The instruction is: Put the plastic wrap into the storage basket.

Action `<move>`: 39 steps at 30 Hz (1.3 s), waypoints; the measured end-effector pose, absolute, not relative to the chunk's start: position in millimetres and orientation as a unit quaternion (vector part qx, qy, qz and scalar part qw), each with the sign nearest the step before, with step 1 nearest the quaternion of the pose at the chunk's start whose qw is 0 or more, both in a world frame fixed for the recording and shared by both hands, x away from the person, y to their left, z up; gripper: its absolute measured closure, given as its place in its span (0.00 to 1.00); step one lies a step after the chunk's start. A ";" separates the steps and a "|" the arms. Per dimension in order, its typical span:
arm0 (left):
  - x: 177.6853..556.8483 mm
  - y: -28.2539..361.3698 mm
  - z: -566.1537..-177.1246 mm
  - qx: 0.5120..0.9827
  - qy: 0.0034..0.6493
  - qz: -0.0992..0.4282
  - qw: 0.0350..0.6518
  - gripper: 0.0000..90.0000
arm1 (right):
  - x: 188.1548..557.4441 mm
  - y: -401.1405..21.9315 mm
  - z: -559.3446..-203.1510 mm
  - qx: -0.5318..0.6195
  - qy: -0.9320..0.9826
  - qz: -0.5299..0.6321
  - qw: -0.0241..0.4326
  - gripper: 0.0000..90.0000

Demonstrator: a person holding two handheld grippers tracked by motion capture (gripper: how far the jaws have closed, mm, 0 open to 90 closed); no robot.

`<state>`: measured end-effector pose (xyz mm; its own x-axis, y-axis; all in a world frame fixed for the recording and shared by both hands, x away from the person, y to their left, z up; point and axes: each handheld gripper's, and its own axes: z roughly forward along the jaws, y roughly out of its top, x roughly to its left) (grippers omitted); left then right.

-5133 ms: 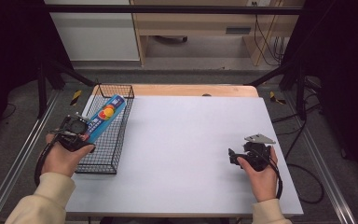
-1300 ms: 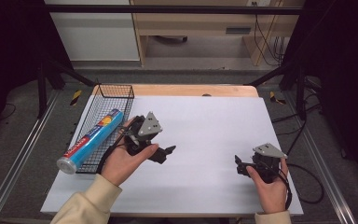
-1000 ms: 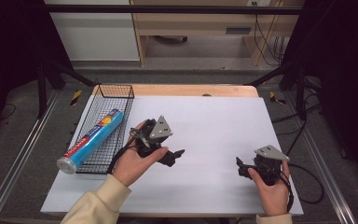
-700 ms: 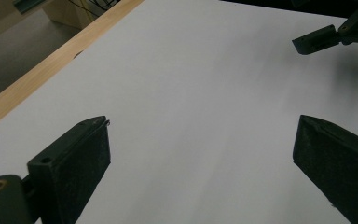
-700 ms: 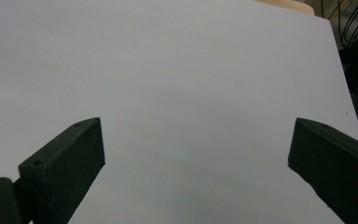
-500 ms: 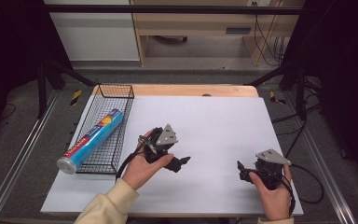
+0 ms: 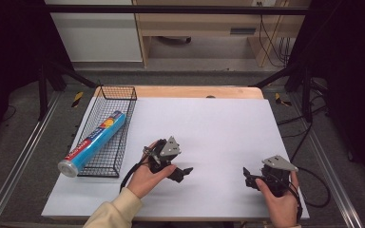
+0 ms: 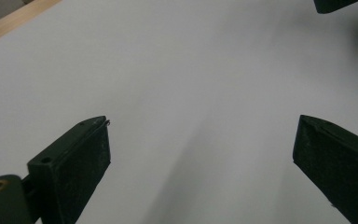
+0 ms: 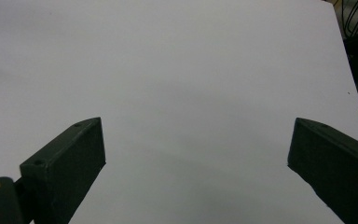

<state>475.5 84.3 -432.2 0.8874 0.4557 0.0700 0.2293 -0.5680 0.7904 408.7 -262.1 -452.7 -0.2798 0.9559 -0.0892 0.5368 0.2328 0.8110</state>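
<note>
Tube (image 7: 95,141) is being shown lying in the wire basket (image 7: 123,92) at the table's (image 7: 228,123) left, the placement seemingly done, while left tool (image 7: 186,171) and right tool (image 7: 248,176) are being held apart, empty.

Blue tube (image 7: 94,142), black wire basket (image 7: 108,133)

Bare white tabletop (image 7: 209,123) centre and right; wire basket (image 7: 108,128) with tube (image 7: 92,142) far left.
</note>
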 end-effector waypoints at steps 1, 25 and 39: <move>475.5 84.8 -433.5 0.877 0.196 0.134 0.419 0.05 | 408.3 -262.1 -453.0 0.518 0.722 0.343 0.304 0.05; 466.8 119.0 -467.3 0.884 0.219 0.147 0.386 0.05 | 408.0 -261.2 -458.1 0.515 0.729 0.344 0.290 0.05; 456.7 131.1 -467.5 0.882 0.215 0.144 0.393 0.05 | 410.7 -261.0 -463.4 0.516 0.727 0.353 0.282 0.05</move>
